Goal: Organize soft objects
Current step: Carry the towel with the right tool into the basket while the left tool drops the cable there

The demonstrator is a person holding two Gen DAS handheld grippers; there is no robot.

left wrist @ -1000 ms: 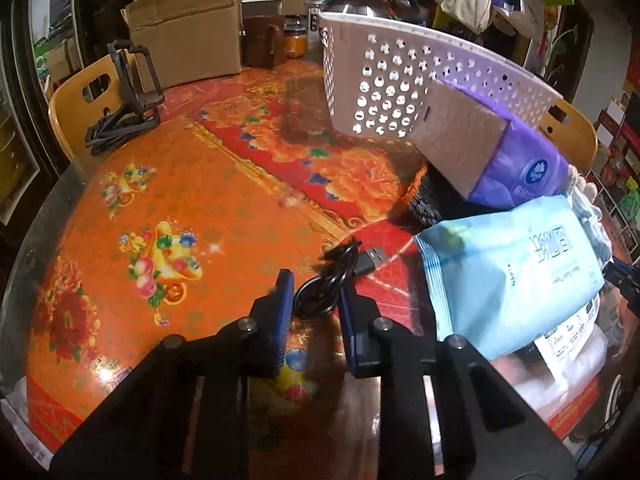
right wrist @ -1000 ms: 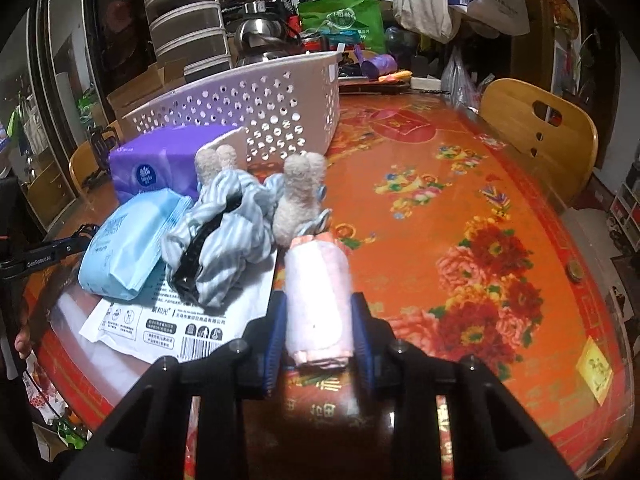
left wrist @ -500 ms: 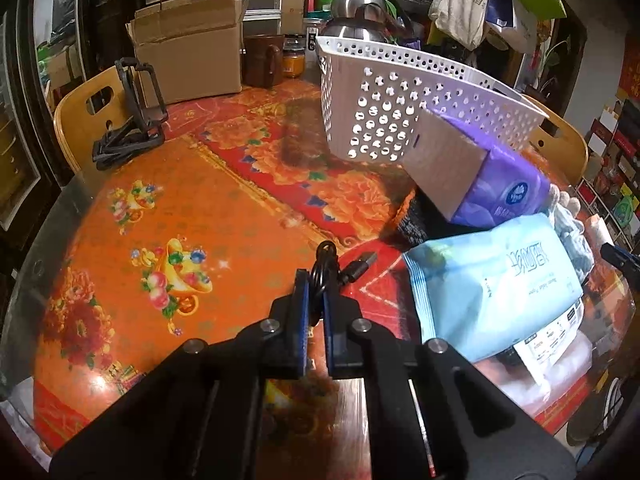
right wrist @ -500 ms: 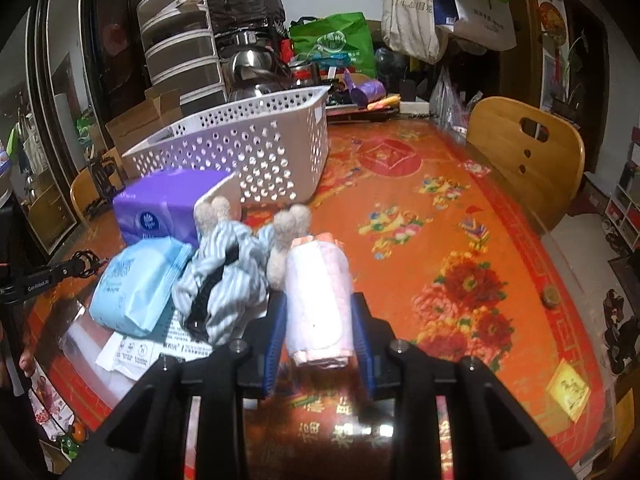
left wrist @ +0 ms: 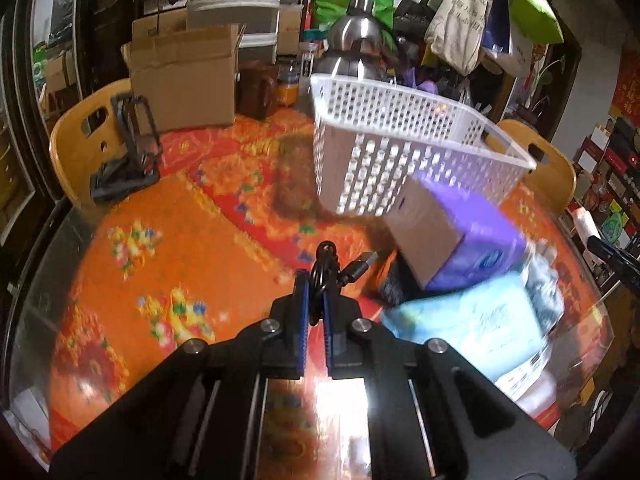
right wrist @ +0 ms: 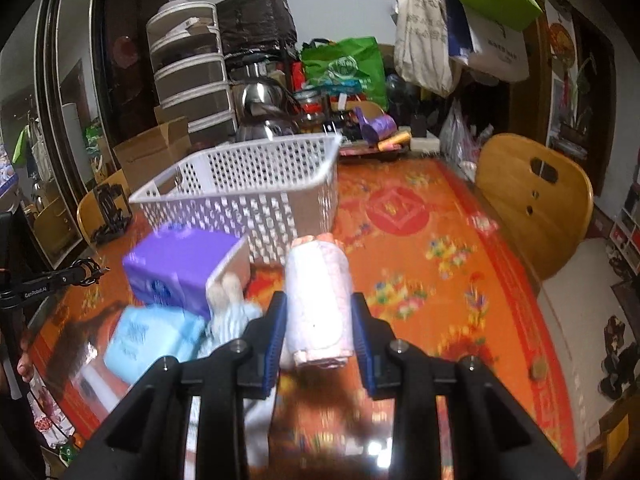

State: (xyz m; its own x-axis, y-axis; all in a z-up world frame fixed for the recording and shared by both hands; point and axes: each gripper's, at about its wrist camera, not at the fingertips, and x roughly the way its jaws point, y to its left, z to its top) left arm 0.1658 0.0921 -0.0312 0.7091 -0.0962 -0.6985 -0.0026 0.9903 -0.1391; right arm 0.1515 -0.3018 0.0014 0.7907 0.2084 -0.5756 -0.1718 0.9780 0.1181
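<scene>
Cable (left wrist: 325, 270), black and coiled, pinched between the pressed-together blue pads of the left hand-held gripper (left wrist: 316, 292), plug end sticking out to the right above the orange flowered surface (left wrist: 168, 248). Rolled pink cloth (right wrist: 318, 304) clamped lengthwise in the right hand-held gripper (right wrist: 319, 320), pads pressing on both its sides, held up off the surface. White perforated basket (right wrist: 248, 188) standing farther back, toward the middle of the surface. Purple tissue pack (right wrist: 180, 268) just in front of the basket, touching or nearly so (blur makes it hard to tell). Light blue wipes pack (right wrist: 148, 336) lying nearer, beside a striped cloth toy (right wrist: 230, 308) with pale fuzzy ears. Wooden chair (right wrist: 532, 200) at the right edge; cardboard box (left wrist: 184, 80) beyond the far left.
</scene>
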